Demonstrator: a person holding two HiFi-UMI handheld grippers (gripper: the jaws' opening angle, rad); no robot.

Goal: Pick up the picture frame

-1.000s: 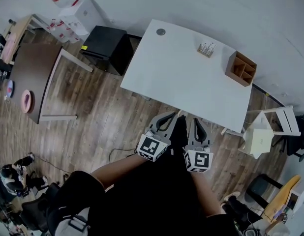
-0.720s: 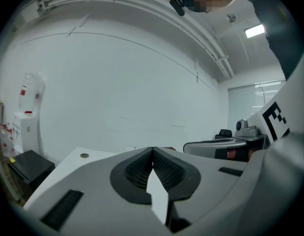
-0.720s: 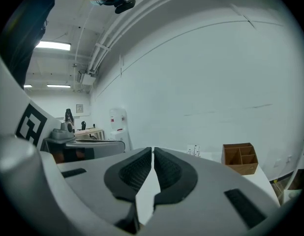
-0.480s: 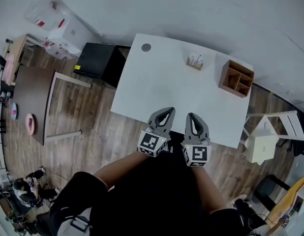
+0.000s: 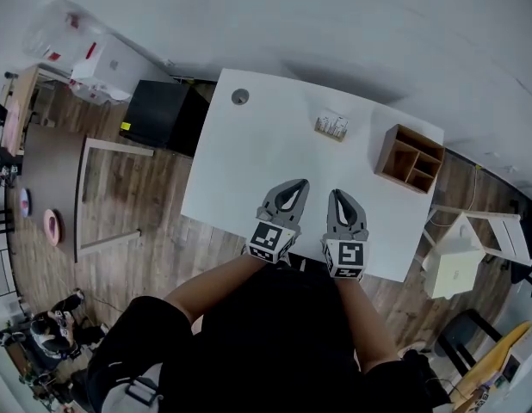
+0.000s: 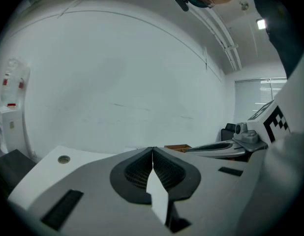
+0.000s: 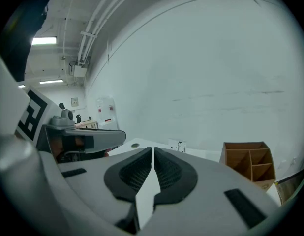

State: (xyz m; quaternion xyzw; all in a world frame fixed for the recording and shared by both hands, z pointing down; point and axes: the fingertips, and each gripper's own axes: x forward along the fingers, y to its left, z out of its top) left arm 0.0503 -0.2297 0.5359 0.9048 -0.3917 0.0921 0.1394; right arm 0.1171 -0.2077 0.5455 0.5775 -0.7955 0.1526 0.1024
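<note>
Left tongs [image 5: 295, 184] and right tongs [image 5: 338, 194] both closed, empty, over tabletop [image 5: 240, 162] 6 o'clock edge; picture frame [image 5: 331, 127] at 12 o'clock untouched, pickup not started.

Head view steeply down over white table [image 5: 266, 162], gripper views low, level (wall-facing), sharing wooden organizer [image 7: 250, 161]

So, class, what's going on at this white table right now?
A person holds a gripper in each hand over the near edge of the white table. The left gripper and right gripper are both shut and empty. The small picture frame sits untouched farther back, near a wooden organiser.
</note>
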